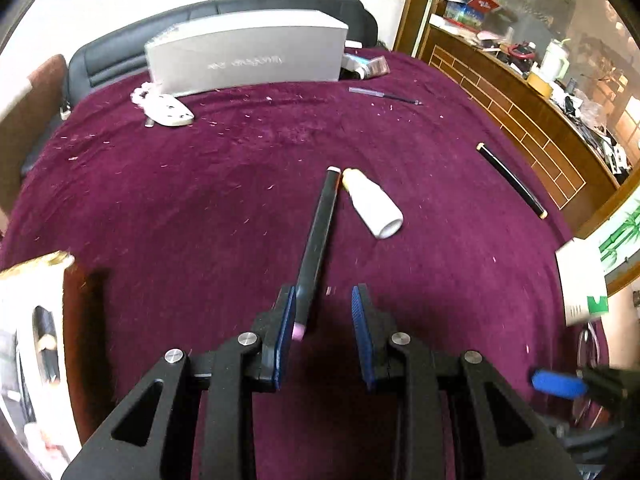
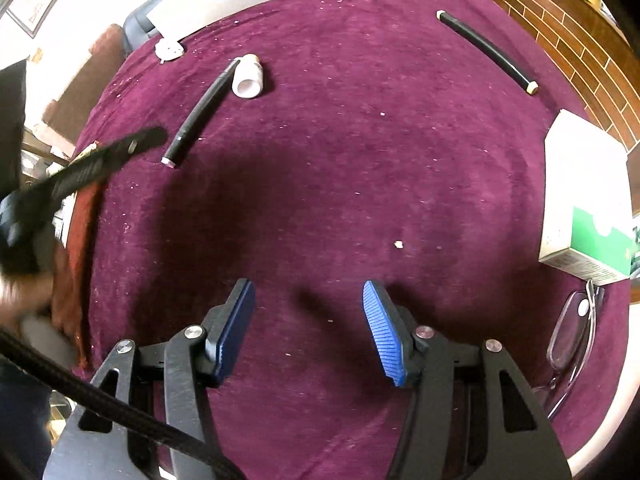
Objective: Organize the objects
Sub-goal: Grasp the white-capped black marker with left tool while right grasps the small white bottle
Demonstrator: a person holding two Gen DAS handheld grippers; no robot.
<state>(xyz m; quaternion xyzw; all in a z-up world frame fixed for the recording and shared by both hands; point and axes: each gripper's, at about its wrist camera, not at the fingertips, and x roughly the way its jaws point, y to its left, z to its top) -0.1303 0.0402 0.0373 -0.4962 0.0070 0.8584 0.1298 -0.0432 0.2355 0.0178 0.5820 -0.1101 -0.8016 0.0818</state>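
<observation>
Lying on its side on the purple cloth (image 1: pixel 200 200), the white bottle (image 1: pixel 374 206) serves as the marker for everything else. A black stick (image 1: pixel 320 236) rests just left of the bottle, its white-capped far end almost touching the bottle's neck and its near end running back toward the left gripper (image 1: pixel 324 294). That gripper's blue pads stand a narrow way apart. The stick's near end shows just beside the left pad, while the right pad is clear of it, so nothing is pinched. In the right wrist view the stick lies flat on the cloth.

The right gripper (image 2: pixel 308 286) hangs over bare cloth well short of the bottle, on the near side. Its pads stand moderately wide apart with nothing between them.

A second black stick (image 1: pixel 512 180) lies well to the right of the bottle, apart from it. Behind the bottle, at the far edge of the cloth, stands a grey box (image 1: pixel 248 56). A white plug (image 1: pixel 170 110) lies in front of that box's left end. Right of the bottle and nearer, at the cloth's edge, sits a white and green box (image 2: pixel 588 196), with a pair of glasses (image 2: pixel 572 340) just beside it.
</observation>
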